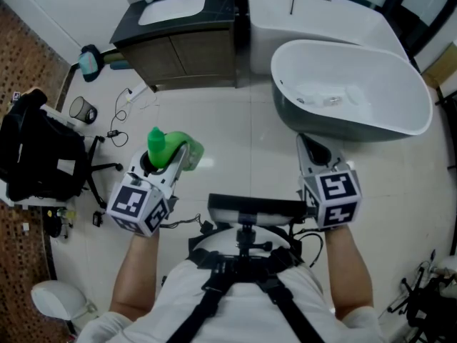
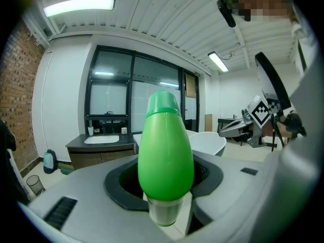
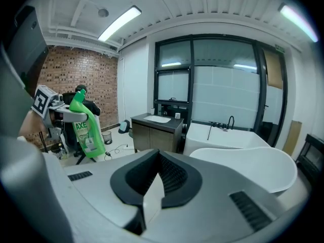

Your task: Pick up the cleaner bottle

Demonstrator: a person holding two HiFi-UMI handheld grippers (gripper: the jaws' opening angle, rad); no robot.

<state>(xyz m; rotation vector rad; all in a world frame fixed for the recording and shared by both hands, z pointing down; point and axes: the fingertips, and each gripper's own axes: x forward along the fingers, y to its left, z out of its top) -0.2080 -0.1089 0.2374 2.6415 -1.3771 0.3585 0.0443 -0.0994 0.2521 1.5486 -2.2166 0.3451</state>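
The green cleaner bottle [image 1: 166,146] is held off the floor between the jaws of my left gripper [image 1: 173,157], which is shut on it. In the left gripper view the bottle [image 2: 166,156] fills the middle, its cap end pointing away from the camera, gripped near its base. The right gripper view shows the same bottle [image 3: 87,126] hanging at the left, label facing out, in the left gripper [image 3: 65,114]. My right gripper [image 1: 314,147] hovers in front of the bathtub; its jaws are shut with nothing between them [image 3: 152,199].
A white freestanding bathtub [image 1: 400,84] stands ahead on the right. A dark vanity with a white sink [image 1: 178,41] is ahead at the left. A black chair with a bag [image 1: 39,156], a small waste basket [image 1: 83,109] and floor cables [image 1: 118,123] are on the left.
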